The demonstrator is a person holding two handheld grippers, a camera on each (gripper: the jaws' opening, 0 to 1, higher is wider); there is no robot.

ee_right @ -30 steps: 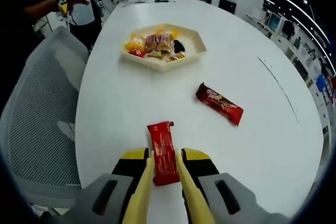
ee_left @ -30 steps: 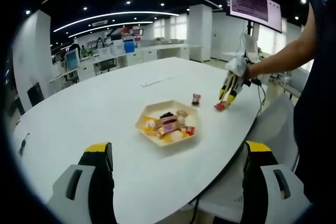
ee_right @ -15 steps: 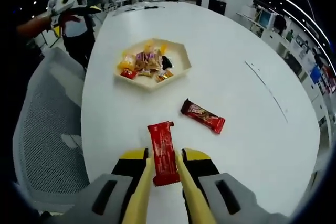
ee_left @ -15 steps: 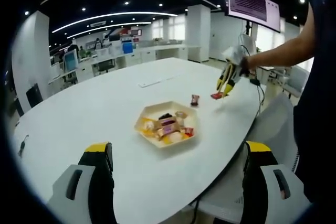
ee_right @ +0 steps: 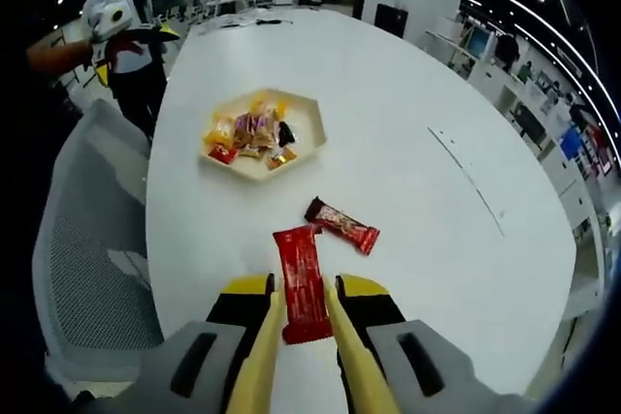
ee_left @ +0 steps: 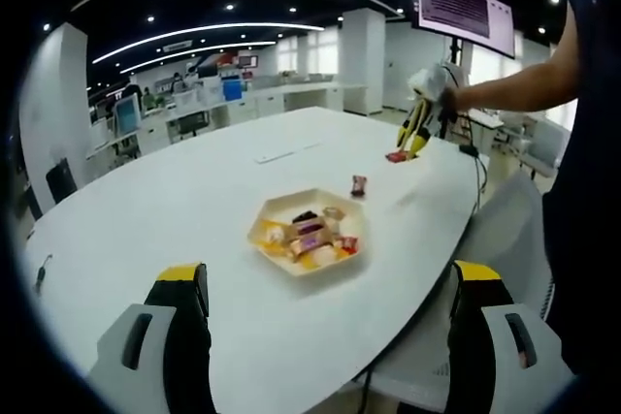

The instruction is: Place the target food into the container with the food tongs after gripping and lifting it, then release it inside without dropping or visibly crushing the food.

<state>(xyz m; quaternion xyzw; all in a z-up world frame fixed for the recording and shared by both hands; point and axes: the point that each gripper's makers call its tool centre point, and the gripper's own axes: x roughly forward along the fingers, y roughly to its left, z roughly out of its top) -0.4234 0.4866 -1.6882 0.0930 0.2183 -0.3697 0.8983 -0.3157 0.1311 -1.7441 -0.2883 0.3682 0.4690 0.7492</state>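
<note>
1. White and oval, the big office table (ee_right: 417,191) carries a hexagonal tray (ee_right: 309,133) full of wrapped snacks, and behind it desks and ceiling lights are seen.
2. At the bottom centre of the right gripper view, the right gripper (ee_right: 303,322) is clenched on a red snack bar (ee_right: 302,282) through the yellow tongs (ee_right: 260,361).
3. Compared with a second ago, the bar is now lifted clear of the table; in the left gripper view it hangs at upper right (ee_left: 397,155), above the surface.
4. A second dark red bar (ee_right: 342,225) lies on the table, near the tray.
5. The left gripper (ee_left: 330,336) has its jaws wide apart and holds nothing, at the bottom of its view.
6. The lift seems done; carrying the bar to the tray is probably next.
</note>
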